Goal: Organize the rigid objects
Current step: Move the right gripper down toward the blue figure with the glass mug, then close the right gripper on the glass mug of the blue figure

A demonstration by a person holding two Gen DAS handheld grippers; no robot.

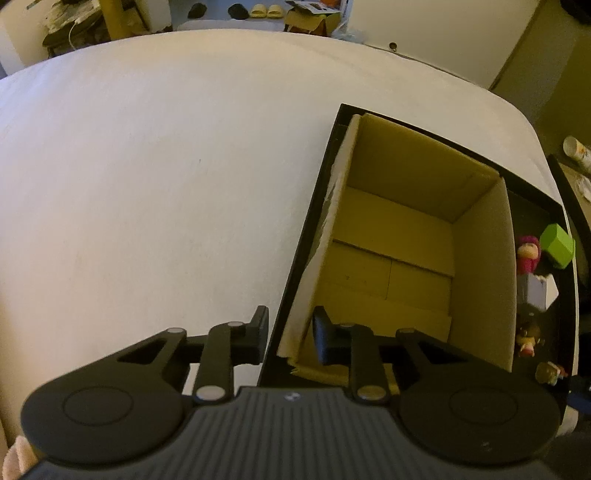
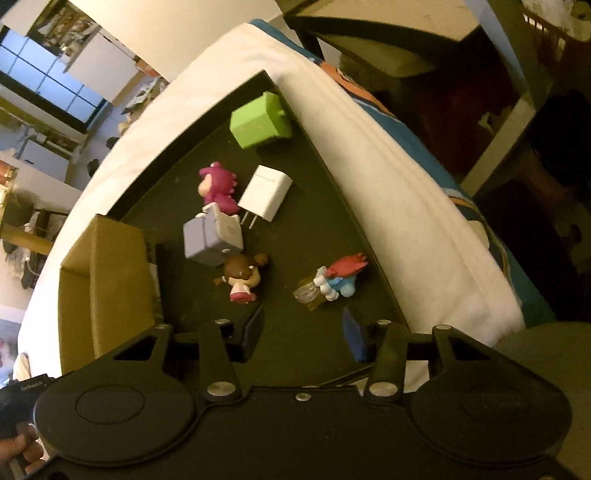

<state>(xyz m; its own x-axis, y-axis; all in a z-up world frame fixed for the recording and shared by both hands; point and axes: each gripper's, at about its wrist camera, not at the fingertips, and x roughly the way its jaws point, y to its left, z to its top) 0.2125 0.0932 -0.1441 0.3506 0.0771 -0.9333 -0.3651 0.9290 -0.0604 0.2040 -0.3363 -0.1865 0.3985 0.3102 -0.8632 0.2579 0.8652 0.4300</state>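
Note:
A black tray [image 2: 314,184] lies on a white bed. On it lie a green block [image 2: 258,123], a pink figurine [image 2: 216,186], a white charger plug [image 2: 264,197], a lilac box [image 2: 212,240], a brown-haired doll [image 2: 242,277] and a red-and-blue figurine [image 2: 332,282]. My right gripper [image 2: 304,338] is open and empty just in front of the red-and-blue figurine. An empty cardboard box [image 1: 406,251] stands in the tray's left part. My left gripper [image 1: 290,338] is open and empty, straddling the box's near left wall. The green block [image 1: 557,245] and the pink figurine [image 1: 528,253] also show in the left wrist view.
The white bed [image 1: 147,166] stretches left of the tray [image 1: 306,240]. The cardboard box [image 2: 107,280] is at the left of the right wrist view. A dark shelf [image 2: 406,48] and floor lie past the bed's right edge. Shoes and a carton [image 1: 310,18] sit far behind.

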